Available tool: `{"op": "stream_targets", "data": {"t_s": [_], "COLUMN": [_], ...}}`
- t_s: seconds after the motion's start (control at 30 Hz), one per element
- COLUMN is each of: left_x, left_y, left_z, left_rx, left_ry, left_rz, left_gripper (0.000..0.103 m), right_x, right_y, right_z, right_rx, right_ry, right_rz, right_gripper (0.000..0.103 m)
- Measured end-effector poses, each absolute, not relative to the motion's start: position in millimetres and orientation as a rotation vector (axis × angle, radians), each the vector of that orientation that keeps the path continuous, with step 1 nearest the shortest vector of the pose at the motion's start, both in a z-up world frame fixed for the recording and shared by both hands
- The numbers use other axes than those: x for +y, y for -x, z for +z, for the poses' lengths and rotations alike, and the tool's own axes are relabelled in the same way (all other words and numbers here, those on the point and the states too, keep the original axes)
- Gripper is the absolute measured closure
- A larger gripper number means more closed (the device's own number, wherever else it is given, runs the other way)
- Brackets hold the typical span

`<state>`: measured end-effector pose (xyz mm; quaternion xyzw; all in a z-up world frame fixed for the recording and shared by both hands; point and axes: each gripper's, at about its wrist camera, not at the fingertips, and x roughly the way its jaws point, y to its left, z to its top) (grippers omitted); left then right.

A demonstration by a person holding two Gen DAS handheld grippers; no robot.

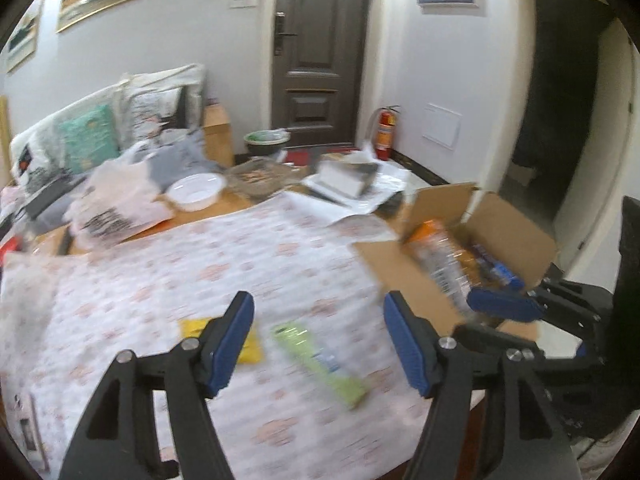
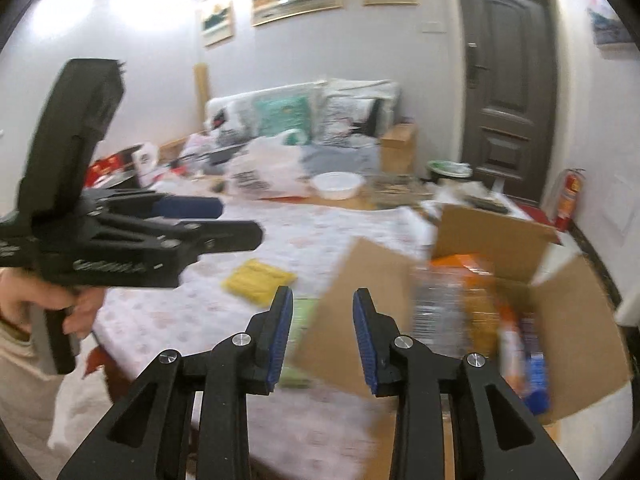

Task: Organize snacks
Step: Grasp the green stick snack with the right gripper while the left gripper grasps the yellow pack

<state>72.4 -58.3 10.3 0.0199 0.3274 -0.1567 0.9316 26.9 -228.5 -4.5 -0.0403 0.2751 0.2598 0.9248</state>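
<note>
A: What's around?
B: Floral-print tablecloth (image 1: 224, 264), open brown cardboard box (image 1: 516, 224) at its right edge holding crinkly snack packets (image 1: 444, 256). Flat yellow packet (image 2: 258, 280) and long green packet (image 1: 320, 360) lie loose on the cloth. White round bowl (image 1: 196, 190) and a plastic bag (image 1: 116, 200) behind.
A: Grippers?
B: Left gripper (image 1: 318, 340) fingers wide, empty. Right gripper (image 2: 322, 336) narrower, empty, box flap just ahead.
</note>
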Motion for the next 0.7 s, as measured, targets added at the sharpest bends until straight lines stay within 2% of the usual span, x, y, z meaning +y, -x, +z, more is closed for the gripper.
{"op": "stream_targets", "data": {"t_s": [0.2,0.37,0.7], "left_x": [-2.5,29.0,51.1], "left_y": [-67.2,-69.1,-110.4], "left_z": [-22.5,-58.9,-108.7], "left_rx": [0.704,0.764,0.865], "left_ry": [-0.019,0.007,-0.020], "left_rz": [-0.251,-0.238,-0.270], "left_gripper": [0.038,0.035,0.035], "right_x": [-156.8,-112.7,-114.1], "right_y": [-24.9,-43.5,-94.0], "right_z": [-23.4,-62.3,-140.8], "right_rx": [0.631,0.735,0.867], "right_ry": [0.134,0.166,0.251], "right_rz": [0.625,0.602,0.368], "right_gripper": [0.077,0.076,0.075]}}
